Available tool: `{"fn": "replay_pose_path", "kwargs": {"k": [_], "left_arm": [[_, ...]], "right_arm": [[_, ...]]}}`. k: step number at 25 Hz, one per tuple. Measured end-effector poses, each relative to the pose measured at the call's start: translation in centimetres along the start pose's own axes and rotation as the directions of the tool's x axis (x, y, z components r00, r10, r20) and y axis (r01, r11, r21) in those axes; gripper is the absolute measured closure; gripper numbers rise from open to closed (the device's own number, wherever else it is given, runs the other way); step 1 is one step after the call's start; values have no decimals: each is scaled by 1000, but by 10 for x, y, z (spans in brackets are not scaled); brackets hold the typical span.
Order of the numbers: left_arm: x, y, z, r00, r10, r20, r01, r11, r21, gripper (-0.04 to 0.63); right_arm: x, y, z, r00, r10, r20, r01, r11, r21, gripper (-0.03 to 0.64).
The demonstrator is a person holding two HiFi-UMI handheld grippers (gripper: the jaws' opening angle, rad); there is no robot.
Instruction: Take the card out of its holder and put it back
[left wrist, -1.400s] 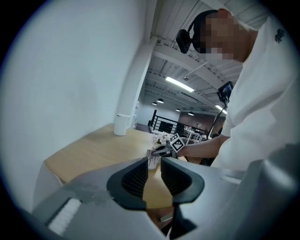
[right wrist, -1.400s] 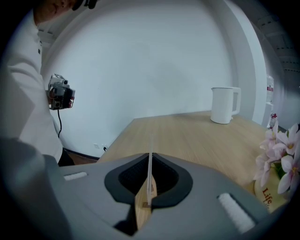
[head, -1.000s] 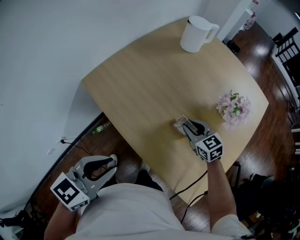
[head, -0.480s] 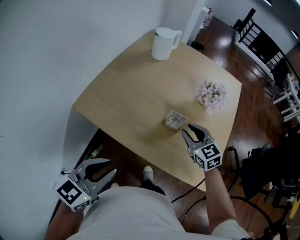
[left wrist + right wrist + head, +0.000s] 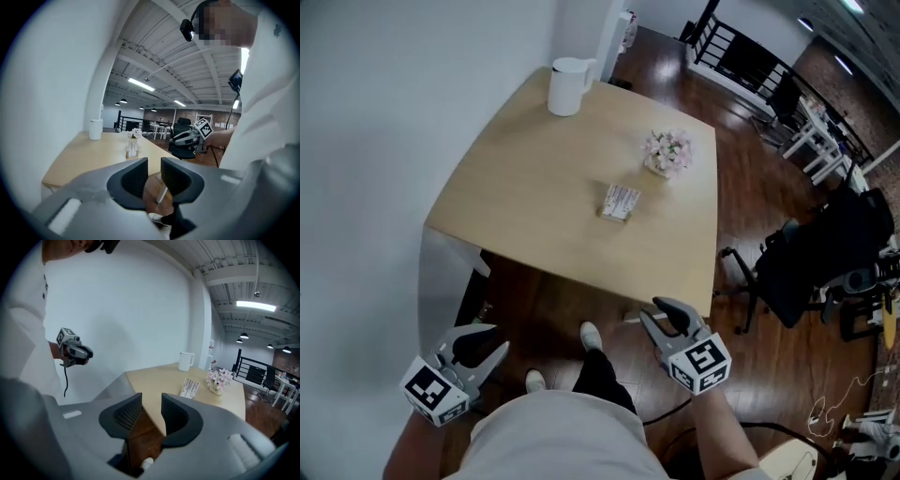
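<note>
One card (image 5: 620,202) on table (image 5: 516,187), right hand-held gripper (image 5: 659,315) well apart

White shirt (image 5: 553,436); grey claws (image 5: 499,337) (image 5: 652,311) (square-marker cubes (image 5: 431,392) (image 5: 701,364)).

Left tool (image 5: 499,337) jaws apart, empty; right tool (image 5: 655,311) jaws just widened, empty

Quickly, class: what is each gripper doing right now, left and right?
Left gripper: open, nothing between its jaws.
Right gripper: open, jaws have just been opening, nothing between them.
</note>
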State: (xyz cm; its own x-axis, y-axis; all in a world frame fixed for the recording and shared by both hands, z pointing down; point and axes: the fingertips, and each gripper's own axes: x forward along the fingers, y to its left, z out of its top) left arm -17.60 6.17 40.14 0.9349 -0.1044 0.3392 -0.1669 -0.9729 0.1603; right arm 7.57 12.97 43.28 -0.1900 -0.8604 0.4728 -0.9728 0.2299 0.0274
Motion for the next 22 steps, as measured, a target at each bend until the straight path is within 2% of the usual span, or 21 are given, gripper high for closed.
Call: {"fn": "replay_pose_path", "kwargs": {"k": [3,9,18,22], "left_arm": [[-12,-10,-19,1000,-11,-19,11,1000,-18,502],[-12,-47,-15,1000,-17,23,18,1000,-3,503],[32,-149,-4,992,-123,34,121,992,40,503],[45,-187,-3,992,-117,37,116,992,43,503]], "right_arm": [[-34,44,-11,1000,-6,6,6,999,41,489],[-89,97,-18,999,-2,34,1,999,50,488],[-167,115,-57,999,12,31,-13,998,56,491],[-205,114,-70,998,23,51,-26,998,48,497]]}}
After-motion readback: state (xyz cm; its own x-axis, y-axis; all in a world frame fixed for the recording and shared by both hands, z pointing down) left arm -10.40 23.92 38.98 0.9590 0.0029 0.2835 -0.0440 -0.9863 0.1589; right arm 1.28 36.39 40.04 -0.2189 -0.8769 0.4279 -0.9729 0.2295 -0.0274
